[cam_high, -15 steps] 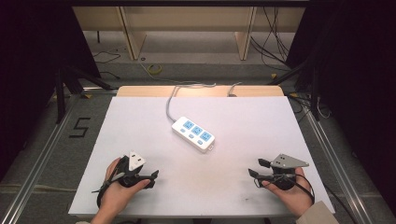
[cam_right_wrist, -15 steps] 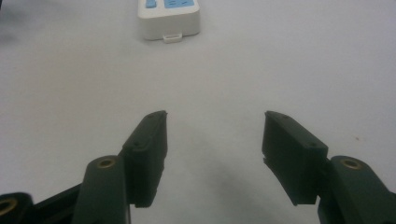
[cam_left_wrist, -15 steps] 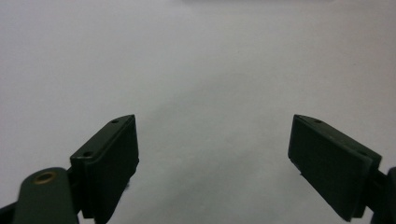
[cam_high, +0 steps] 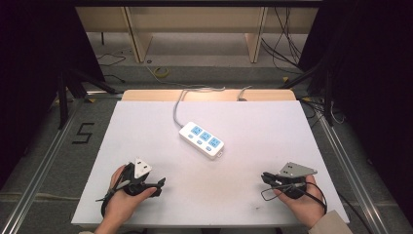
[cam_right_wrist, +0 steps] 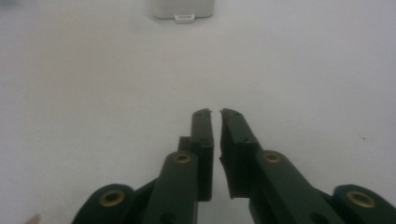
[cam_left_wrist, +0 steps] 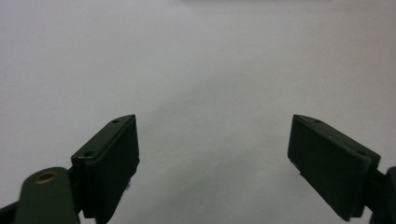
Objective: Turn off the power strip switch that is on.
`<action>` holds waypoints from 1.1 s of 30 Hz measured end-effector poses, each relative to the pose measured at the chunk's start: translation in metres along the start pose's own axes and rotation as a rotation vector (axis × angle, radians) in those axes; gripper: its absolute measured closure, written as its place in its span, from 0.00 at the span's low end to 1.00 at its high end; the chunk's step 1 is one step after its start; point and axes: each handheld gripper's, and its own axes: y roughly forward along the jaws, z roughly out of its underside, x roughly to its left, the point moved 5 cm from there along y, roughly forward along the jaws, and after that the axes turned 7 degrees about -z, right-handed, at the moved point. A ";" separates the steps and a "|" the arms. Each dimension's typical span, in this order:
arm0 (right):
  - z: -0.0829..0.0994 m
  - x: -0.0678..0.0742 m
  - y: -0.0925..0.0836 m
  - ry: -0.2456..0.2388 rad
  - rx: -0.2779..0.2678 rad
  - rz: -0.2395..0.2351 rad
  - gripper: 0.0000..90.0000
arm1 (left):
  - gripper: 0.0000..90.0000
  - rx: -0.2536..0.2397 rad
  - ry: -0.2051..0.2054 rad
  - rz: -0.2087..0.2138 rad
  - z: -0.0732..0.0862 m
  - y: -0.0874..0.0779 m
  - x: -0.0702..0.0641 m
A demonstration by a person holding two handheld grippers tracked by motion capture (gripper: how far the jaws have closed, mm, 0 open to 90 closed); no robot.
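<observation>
We see the power strip (cam_high: 201, 140) lying flat near table (cam_high: 272, 126) centre, turned diagonally, its cord running off toward 12 o'clock. Our left gripper (cam_high: 157, 186) sits at approx. 8 o'clock from the strip, well apart, jaws spread wide w/ nothing between them. Our right gripper (cam_high: 265, 178) rests at approx. 4 o'clock, jaws nearly together, holding nothing; the strip's end shows at 12 o'clock in the right gripper view.
</observation>
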 end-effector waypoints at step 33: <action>-0.013 0.000 0.003 0.021 0.027 -0.012 1.00 | 0.19 0.004 -0.003 -0.003 -0.001 0.004 0.000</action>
